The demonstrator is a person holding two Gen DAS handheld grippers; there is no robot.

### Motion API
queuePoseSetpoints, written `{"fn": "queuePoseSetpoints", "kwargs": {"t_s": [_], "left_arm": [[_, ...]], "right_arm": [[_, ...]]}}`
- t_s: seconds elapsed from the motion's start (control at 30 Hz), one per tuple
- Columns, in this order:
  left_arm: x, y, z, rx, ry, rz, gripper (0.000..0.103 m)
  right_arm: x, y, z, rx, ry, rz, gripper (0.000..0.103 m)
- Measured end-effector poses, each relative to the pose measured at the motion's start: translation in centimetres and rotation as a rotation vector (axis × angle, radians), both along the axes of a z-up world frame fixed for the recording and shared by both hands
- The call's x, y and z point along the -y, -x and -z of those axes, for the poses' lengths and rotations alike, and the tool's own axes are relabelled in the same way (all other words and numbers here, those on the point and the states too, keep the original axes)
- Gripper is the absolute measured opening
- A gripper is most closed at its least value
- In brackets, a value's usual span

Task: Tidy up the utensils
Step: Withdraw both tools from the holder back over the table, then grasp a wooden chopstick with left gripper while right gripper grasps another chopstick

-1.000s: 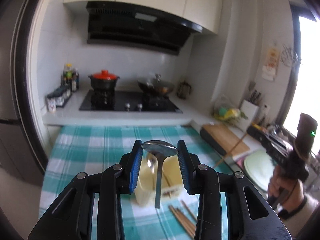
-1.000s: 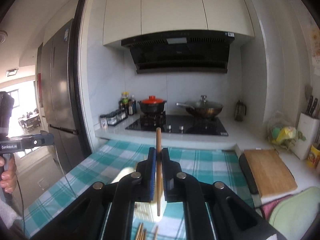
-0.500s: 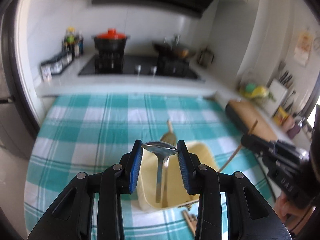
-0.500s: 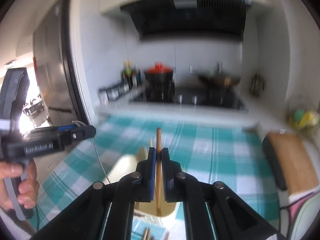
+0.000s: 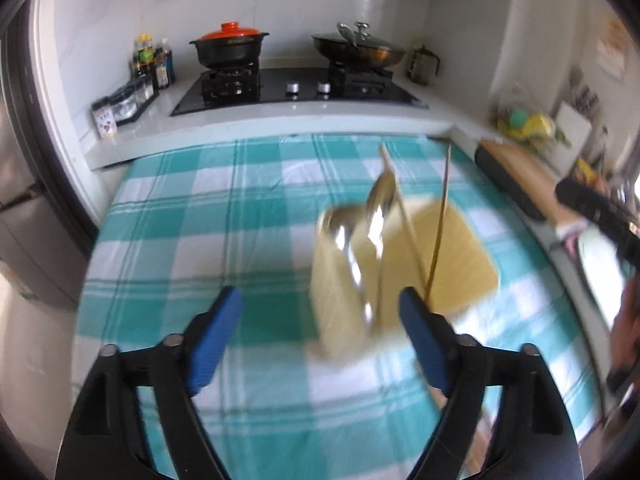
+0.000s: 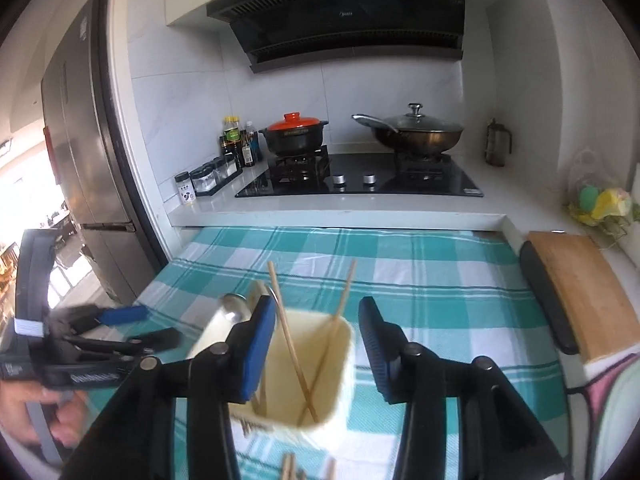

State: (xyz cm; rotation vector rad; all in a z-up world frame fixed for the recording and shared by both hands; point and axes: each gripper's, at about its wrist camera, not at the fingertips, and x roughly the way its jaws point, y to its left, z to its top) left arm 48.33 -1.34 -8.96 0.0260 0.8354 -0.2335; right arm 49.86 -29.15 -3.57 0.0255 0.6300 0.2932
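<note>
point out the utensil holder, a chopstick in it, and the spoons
utensil holder (image 6: 342,364), right wrist view, on its cream front wall.
chopstick (image 6: 292,346), right wrist view, mid-shaft inside the holder.
spoons (image 5: 344,236), left wrist view, on a blurred steel bowl.

Holder (image 5: 400,264) and spoons (image 5: 348,240) motion-blurred; loose chopsticks (image 6: 289,467) cut by bottom edge.

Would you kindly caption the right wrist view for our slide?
Open right gripper above the cream utensil holder, two chopsticks crossed inside, on the checked tablecloth.
</note>
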Motion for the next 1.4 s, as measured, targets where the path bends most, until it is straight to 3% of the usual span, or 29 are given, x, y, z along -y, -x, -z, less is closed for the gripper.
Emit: {"fn": "queuePoseSetpoints", "kwargs": {"t_s": [0.1,0.27,0.37,0.5,0.6,0.7,0.87,1.4], "left_arm": [[-0.4,4.0,2.4,-0.039,-0.021,0.04,0.094],[1.3,9.6,8.4,-0.101,0.014,0.047,0.094],[2.8,10.9,11.3,-0.112,0.021,-0.005,0.094],[4.7,11.8,14.1,-0.085,0.009,-0.019,0.093],[5.3,11.5,15.8,-0.102,0.003,-0.027,0.093],[5.5,11.4,15.7,-0.077,0.004,-0.036,0.093],[6.2,11.2,16.4,-0.087,-0.057,-0.057,0.099],[6.3,11.0,16.7,-0.098,-0.078,-0.068,0.103]], "right_arm": [[2.1,3.3,2.1,-0.038,0.049,-0.001,0.052],[5.3,8.7,10.4,-0.193,0.147,0.014,0.053],[7.1,11.7,15.8,-0.287,0.191,0.053,0.053],[9.1,14.4,19.3,-0.328,0.169,0.115,0.053],[10.0,15.1,19.4,-0.295,0.142,0.158,0.053],[10.4,14.9,19.5,-0.299,0.127,0.176,0.054],[9.4,15.2,19.7,-0.306,0.161,0.157,0.071],[9.5,15.3,19.7,-0.306,0.165,0.159,0.072]]}}
